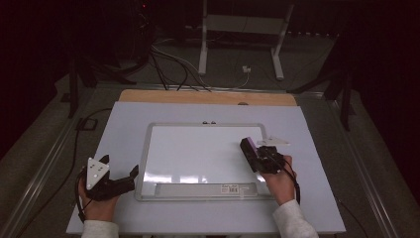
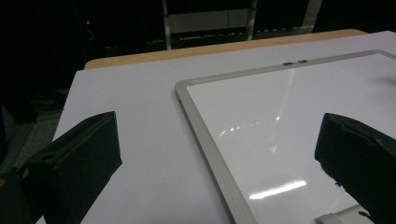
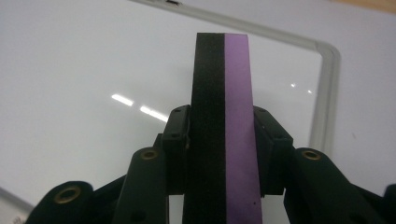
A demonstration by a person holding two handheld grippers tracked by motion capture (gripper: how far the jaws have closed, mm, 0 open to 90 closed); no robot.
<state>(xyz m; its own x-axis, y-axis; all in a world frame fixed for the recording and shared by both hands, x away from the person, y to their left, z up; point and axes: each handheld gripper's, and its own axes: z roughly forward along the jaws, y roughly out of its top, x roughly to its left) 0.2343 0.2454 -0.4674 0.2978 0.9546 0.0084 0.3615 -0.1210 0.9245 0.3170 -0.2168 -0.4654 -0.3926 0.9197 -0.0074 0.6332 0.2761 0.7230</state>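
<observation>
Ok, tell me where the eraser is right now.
The eraser sits clamped in the right hand-held gripper, over the right part of the whiteboard in the high view, near its right frame.

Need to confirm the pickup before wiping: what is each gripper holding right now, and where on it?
The right gripper clamps the black-and-purple eraser across its two broad faces, at its near end. The left gripper is open and holds nothing.

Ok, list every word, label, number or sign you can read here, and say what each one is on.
Nothing here can be read.
The whiteboard's tray bears a small white sticker with dark marks, perhaps a barcode: too small and blurred to read.
The eraser, purple on one side and black on the other, shows no print.
</observation>
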